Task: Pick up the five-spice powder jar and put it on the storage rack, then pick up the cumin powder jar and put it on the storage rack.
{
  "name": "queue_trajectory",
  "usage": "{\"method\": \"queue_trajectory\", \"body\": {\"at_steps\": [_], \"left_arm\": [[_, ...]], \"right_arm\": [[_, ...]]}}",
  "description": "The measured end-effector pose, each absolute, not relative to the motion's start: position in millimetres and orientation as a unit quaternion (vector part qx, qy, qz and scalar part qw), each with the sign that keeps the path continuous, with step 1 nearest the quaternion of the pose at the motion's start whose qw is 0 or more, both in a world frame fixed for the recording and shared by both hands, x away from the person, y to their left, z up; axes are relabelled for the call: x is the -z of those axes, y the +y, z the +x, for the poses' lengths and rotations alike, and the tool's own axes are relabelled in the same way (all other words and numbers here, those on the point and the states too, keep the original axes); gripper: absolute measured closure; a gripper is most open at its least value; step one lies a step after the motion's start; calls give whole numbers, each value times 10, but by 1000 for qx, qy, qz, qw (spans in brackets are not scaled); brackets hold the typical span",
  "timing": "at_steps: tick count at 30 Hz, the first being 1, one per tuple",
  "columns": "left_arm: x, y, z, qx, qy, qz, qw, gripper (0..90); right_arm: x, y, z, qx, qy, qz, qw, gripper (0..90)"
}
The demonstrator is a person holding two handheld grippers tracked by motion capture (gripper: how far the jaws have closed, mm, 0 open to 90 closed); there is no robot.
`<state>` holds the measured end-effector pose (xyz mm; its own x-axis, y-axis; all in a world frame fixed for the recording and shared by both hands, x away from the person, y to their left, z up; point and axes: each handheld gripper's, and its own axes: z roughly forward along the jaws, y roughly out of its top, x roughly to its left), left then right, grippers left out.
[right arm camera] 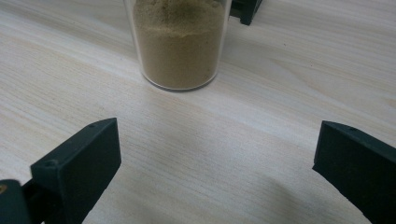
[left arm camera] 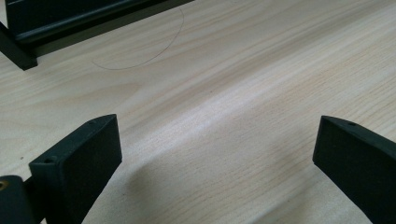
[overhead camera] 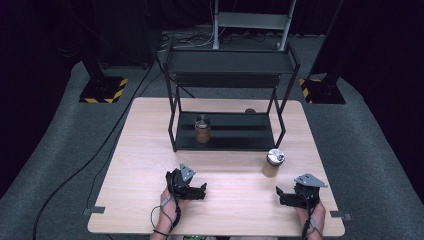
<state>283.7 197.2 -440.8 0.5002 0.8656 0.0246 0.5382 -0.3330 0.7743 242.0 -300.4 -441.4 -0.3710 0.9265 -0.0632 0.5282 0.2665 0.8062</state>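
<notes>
Item: jar of tan powder (overhead camera: pixel 272 164), silver-lidded, upright on the counter (overhead camera: pixel 150 150), right of centre in the high view, just in front of the black shelf rack (overhead camera: pixel 226 131) and outside it. In the right gripper view it sat at top centre (right arm camera: pixel 180 44), directly ahead of the jaws and apart from them.

Item: second jar (overhead camera: pixel 202 130), already on the rack's lower shelf, centre of the high view.

Item: right gripper (overhead camera: pixel 295 196), lower right, jaws spread wide, holding nothing.

Item: left gripper (overhead camera: pixel 192 190), lower centre-left, jaws likewise spread and empty; bare wood ahead of it (left arm camera: pixel 219 154), rack foot at upper left.

Status, as I judged it: one jar shelved, one still to go. I had not yet grasped the counter jar; approach, pinch, lift and placement on the shelf all remained.
</notes>
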Motion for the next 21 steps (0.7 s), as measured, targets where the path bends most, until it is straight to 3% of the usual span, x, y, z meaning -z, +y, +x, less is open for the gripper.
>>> {"method": "queue_trajectory", "body": {"at_steps": [21], "left_arm": [[4374,1911,2886,-220,442,799,343,14]], "right_arm": [[4400,-2987,2438,-353,749,488,274,5]]}}
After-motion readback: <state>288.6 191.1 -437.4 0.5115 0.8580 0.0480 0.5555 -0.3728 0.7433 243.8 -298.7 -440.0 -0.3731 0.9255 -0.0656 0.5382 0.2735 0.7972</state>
